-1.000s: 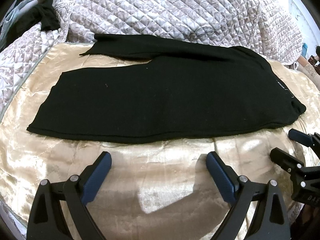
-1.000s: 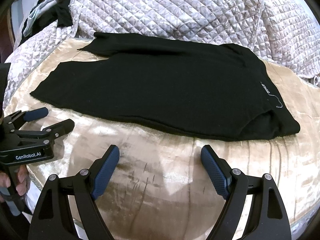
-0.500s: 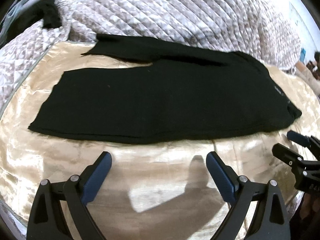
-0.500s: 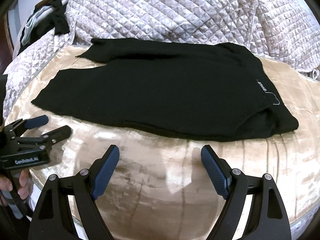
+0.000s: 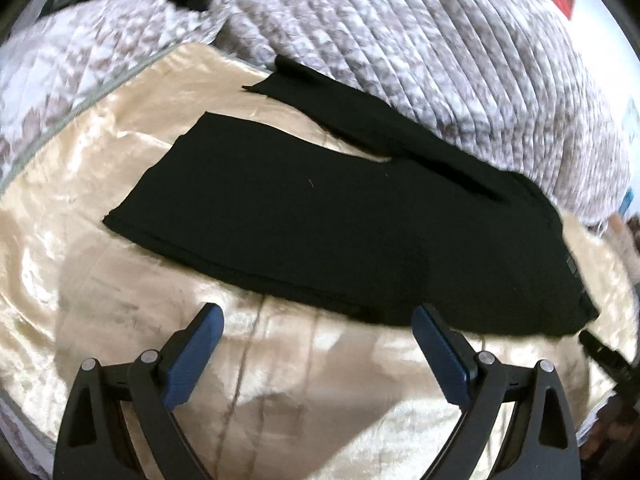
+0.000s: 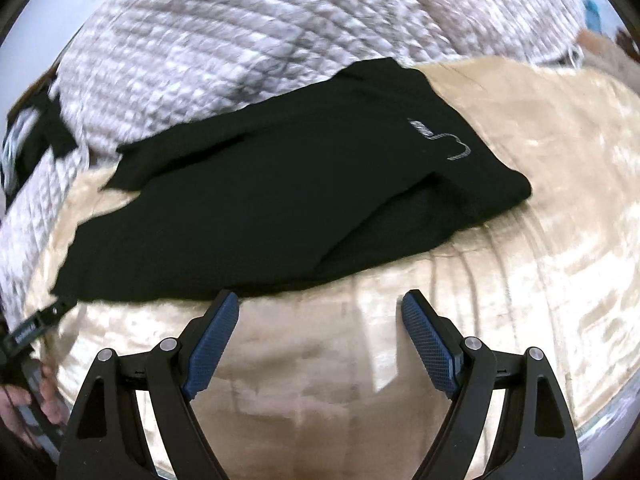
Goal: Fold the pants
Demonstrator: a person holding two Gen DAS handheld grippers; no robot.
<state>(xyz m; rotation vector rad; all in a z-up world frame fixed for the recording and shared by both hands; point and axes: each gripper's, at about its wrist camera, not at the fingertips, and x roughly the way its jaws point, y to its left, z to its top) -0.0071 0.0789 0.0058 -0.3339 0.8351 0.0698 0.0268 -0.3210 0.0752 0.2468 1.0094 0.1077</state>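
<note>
Two open grippers close in on a pair of black pants (image 5: 340,220) laid flat on a cream satin bedspread (image 5: 100,184), a grey quilted coverlet (image 5: 400,40) heaped behind. Compared with the views of a second ago, both cameras have swung and dropped nearer the cloth — the frames are now smeared with motion, and the garment fills more of each. Left gripper (image 5: 318,318) hangs over bare satin just short of the near long edge of the pants, jaws spread wide and holding nothing. Right gripper (image 6: 320,304) sits at the same edge nearer the waistband, where a small white logo (image 6: 438,140) shows; its left fingertip (image 6: 224,308) looks to be at the hem line, though whether it touches cannot be told. Its jaws are likewise wide and empty. At the left rim of the right view, a hand (image 6: 24,404) grips the other tool's handle. The pants themselves lie as before, unfolded, legs apart at the far end — the approach appears to be ending and a first pinch along the near edge looks likely, with no fold yet made.
</note>
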